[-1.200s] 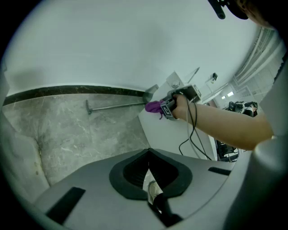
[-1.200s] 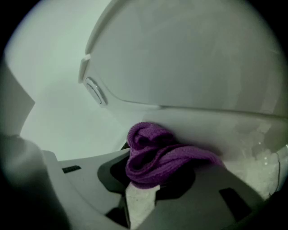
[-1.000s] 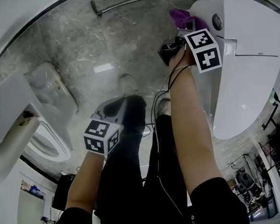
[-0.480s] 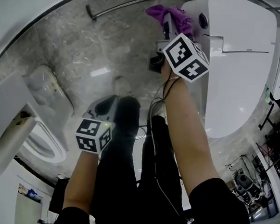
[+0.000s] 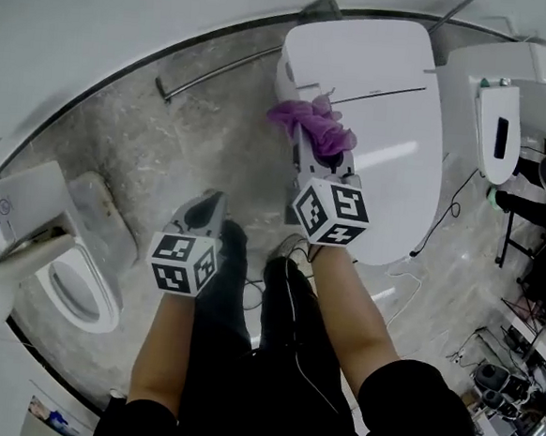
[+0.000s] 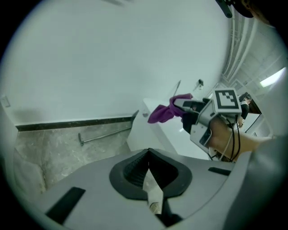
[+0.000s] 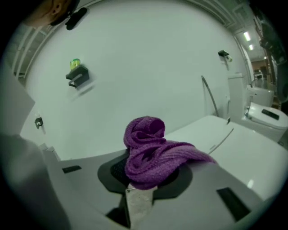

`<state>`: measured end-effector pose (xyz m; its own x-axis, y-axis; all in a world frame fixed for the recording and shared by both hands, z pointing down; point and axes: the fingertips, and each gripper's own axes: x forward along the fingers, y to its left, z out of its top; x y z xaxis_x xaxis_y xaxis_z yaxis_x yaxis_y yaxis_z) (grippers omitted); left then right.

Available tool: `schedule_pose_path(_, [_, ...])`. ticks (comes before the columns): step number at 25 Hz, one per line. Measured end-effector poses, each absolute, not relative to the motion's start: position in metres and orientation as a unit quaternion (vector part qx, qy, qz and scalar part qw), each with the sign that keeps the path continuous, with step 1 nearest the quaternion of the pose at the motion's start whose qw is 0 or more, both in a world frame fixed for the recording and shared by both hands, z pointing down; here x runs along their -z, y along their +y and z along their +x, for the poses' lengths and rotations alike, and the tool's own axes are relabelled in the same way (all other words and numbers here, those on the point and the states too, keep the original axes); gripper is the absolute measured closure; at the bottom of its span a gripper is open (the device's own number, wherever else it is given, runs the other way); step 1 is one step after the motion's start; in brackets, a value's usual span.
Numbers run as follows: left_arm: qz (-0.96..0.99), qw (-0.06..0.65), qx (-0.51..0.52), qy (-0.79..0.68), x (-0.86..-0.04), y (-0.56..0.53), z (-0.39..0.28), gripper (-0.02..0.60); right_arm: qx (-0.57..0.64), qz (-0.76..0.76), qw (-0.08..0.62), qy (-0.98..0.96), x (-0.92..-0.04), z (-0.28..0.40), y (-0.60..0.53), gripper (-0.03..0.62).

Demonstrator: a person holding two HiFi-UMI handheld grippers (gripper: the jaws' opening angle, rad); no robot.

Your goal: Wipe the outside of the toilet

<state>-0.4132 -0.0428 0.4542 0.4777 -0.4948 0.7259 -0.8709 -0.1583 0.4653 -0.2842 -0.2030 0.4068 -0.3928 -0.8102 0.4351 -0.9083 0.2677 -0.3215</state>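
The left gripper (image 5: 206, 212) hangs beside the person's dark trousers (image 5: 234, 360), its jaws pressed together with nothing between them. Just beyond, the right gripper (image 5: 308, 159) has its jaws clamped on a bunched purple cloth (image 5: 310, 126). The cloth sits at the left flank of the white toilet (image 5: 387, 90), by the closed lid's edge; whether it touches the porcelain cannot be judged. Farther left, a metal bar (image 5: 214, 67) lies on the grey marble floor (image 5: 166, 147) near the wall.

My right hand-held gripper (image 5: 308, 157) clamped on purple cloth (image 5: 304, 121), forearm extended; left hand-held gripper (image 5: 208, 205) beside it, jaws together, empty.
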Motion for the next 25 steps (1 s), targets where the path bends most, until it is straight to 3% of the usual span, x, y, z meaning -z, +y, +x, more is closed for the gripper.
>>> schedule_pose_path(7, [0.764, 0.368, -0.248, -0.468, -0.340, -0.023, -0.305, 0.575, -0.193, 0.559, 0.097, -0.800, -0.284, -0.158, -0.120, 0.500])
schedule_pose_path(11, [0.781, 0.347, -0.211, -0.475, -0.264, -0.021, -0.238, 0.575, -0.166, 0.581, 0.056, -0.795, -0.197, -0.098, -0.086, 0.500])
schedule_pose_path(18, [0.843, 0.234, -0.148, -0.462, -0.079, -0.023, -0.132, 0.575, -0.119, 0.597, -0.011, -0.794, -0.047, -0.009, -0.040, 0.500])
schedule_pose_path(25, [0.869, 0.149, -0.108, -0.460, 0.059, -0.013, -0.099, 0.575, -0.119, 0.599, -0.080, -0.788, 0.071, 0.028, -0.032, 0.500])
